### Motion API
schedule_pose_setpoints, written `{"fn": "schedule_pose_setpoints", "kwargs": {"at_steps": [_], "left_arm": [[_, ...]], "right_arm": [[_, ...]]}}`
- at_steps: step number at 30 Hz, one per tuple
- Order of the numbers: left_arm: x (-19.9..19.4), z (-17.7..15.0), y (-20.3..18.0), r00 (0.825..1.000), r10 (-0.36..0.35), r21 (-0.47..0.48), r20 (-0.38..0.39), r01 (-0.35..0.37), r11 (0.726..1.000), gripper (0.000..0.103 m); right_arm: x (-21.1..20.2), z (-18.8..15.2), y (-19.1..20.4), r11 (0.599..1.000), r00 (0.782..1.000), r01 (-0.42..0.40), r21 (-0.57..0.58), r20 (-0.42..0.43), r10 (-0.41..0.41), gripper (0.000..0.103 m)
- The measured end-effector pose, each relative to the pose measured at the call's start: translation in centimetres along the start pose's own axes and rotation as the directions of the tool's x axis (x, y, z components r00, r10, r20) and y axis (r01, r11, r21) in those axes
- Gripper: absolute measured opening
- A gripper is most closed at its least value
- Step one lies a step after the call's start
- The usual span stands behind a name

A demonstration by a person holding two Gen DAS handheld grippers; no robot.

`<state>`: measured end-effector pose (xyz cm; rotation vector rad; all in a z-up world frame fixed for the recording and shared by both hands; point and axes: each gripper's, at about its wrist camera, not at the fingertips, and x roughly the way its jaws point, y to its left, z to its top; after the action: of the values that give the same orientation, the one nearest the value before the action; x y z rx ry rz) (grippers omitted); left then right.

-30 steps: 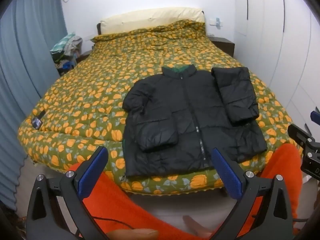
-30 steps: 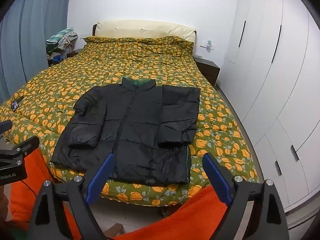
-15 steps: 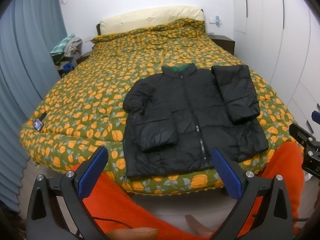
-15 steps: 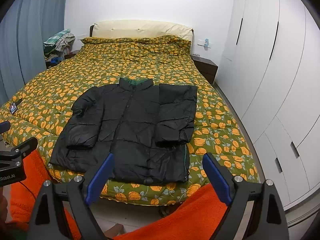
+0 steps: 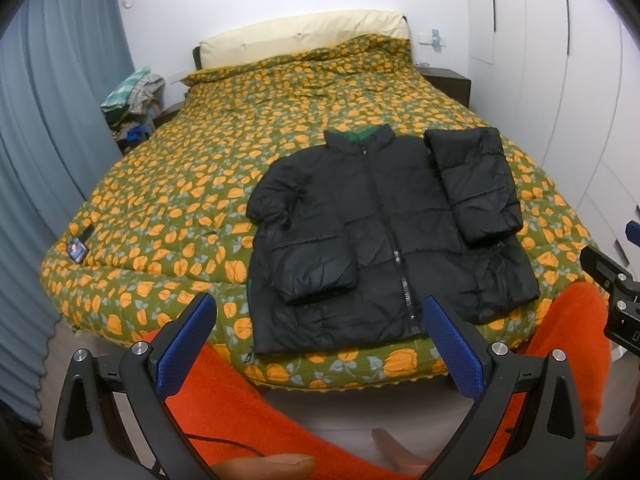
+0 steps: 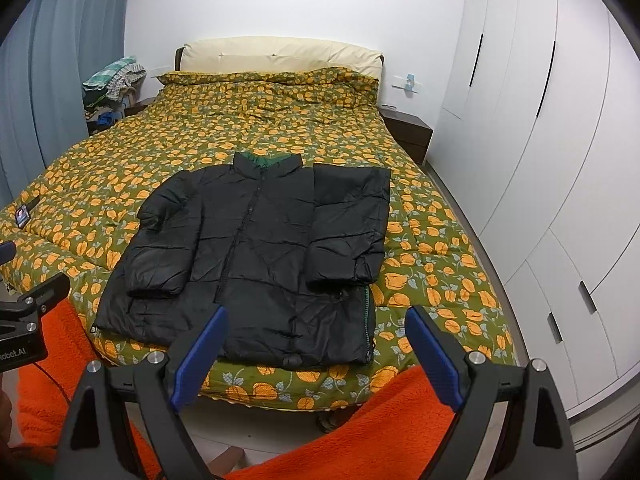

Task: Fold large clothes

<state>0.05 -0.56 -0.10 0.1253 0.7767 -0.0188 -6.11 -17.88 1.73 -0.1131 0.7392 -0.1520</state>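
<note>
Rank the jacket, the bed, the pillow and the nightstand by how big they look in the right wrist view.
1. Bed, by far the largest.
2. Jacket.
3. Pillow; it lies far from the camera, so it may really be larger than it looks.
4. Nightstand, smallest and also far off.

A jacket (image 5: 380,236) lies flat on the bed (image 5: 192,184) near its foot edge, lower centre of both frames, collar toward the pillow (image 5: 300,36) at the top. Both sleeves are folded onto its front. A pile of clothes (image 6: 112,84) sits upper left, a nightstand (image 6: 408,132) right of the bed, and wardrobes (image 6: 560,140) along the right.
</note>
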Motion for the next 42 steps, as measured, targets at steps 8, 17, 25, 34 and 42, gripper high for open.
{"fn": "schedule_pose_setpoints", "kwargs": {"at_steps": [8,17,25,34,42], "left_arm": [[0.10,0.01,0.22,1.000,-0.002,0.001,-0.005,0.002,1.000,0.103],[0.27,-0.11,0.20,1.000,0.000,0.002,-0.007,0.000,1.000,0.103],[0.28,-0.09,0.24,1.000,0.000,0.002,-0.008,0.000,1.000,0.103],[0.31,-0.12,0.14,1.000,0.001,0.002,-0.011,-0.001,1.000,0.103],[0.32,-0.07,0.13,1.000,0.001,0.003,-0.011,-0.001,1.000,0.103]], "right_arm": [[-0.03,0.14,0.29,1.000,1.000,0.005,-0.008,-0.003,-0.005,0.092],[0.07,0.13,0.37,1.000,1.000,0.008,-0.010,-0.005,-0.008,0.092],[0.12,0.07,0.39,1.000,1.000,0.009,-0.009,-0.008,-0.009,0.092],[0.20,0.04,0.32,1.000,1.000,0.009,-0.010,-0.009,-0.009,0.092],[0.30,-0.18,0.26,1.000,1.000,0.012,-0.010,-0.007,-0.012,0.092]]}}
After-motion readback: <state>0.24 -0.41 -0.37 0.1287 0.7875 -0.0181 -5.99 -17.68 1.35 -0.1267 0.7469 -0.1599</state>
